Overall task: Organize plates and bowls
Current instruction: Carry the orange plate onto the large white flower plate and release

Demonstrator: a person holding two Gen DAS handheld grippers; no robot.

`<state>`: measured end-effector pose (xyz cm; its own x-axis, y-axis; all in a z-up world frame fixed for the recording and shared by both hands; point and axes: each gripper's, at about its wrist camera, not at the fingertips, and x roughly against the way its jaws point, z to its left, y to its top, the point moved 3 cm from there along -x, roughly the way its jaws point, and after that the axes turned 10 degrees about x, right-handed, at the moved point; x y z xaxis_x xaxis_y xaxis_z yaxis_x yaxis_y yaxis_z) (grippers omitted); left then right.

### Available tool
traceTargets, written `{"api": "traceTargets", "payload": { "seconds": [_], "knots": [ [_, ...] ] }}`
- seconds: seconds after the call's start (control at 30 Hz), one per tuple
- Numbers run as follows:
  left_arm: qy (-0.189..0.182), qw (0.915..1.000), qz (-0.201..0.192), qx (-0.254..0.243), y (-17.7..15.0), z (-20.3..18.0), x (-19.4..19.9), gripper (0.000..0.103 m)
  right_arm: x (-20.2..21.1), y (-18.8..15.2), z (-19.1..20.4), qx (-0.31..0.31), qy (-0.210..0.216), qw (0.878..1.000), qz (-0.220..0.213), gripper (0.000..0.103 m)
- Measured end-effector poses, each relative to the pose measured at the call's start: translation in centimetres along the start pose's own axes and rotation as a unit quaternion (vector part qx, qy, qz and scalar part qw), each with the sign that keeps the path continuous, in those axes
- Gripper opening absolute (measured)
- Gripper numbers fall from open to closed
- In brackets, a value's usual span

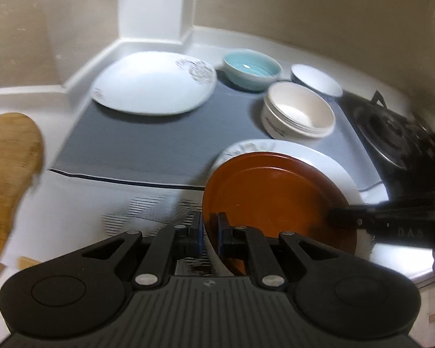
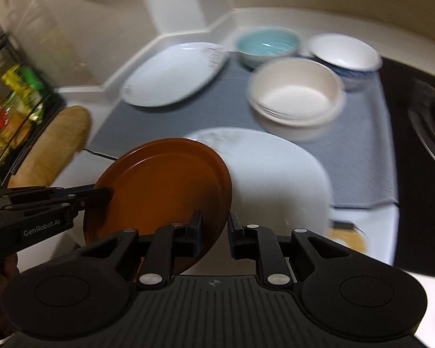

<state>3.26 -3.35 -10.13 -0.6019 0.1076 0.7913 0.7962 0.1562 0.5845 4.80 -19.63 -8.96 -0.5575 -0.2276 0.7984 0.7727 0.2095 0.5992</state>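
My left gripper [image 1: 209, 230] is shut on the near rim of an orange-brown plate [image 1: 275, 197], tilted above a large white plate [image 1: 330, 162]. In the right wrist view the orange plate [image 2: 159, 191] hangs left of centre over the white plate [image 2: 275, 179], with the left gripper [image 2: 101, 195] clamped on its left rim. My right gripper [image 2: 216, 227] is open, its fingers either side of the plate's near edge; its tip [image 1: 342, 217] also shows in the left wrist view. On the grey mat [image 1: 159, 145] sit a white patterned plate [image 1: 153, 84], a teal bowl [image 1: 250, 69], a cream bowl [image 1: 298, 113] and a blue-and-white bowl [image 1: 316, 79].
A gas stove [image 1: 397, 139] lies right of the mat. A wooden board [image 1: 8, 168] leans at the left. A rack with colourful packets [image 2: 11, 107] stands at far left. White counter wall and a corner pillar [image 1: 150, 5] run behind the dishes.
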Motion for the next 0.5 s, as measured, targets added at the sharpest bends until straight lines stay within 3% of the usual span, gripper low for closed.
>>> {"api": "traceTargets", "payload": {
  "seconds": [0.37, 0.5],
  "knots": [
    [0.022, 0.9997, 0.005, -0.014, -0.8, -2.4, -3.8, 0.010, -1.4, -2.1, -3.3, 0.018, -0.009, 1.000, 0.014, 0.021],
    [0.029, 0.9995, 0.006, -0.013, -0.7, -2.7, -3.9, 0.021, -1.5, -2.1, -3.7, 0.030, -0.004, 0.999, 0.014, 0.023]
  ]
}}
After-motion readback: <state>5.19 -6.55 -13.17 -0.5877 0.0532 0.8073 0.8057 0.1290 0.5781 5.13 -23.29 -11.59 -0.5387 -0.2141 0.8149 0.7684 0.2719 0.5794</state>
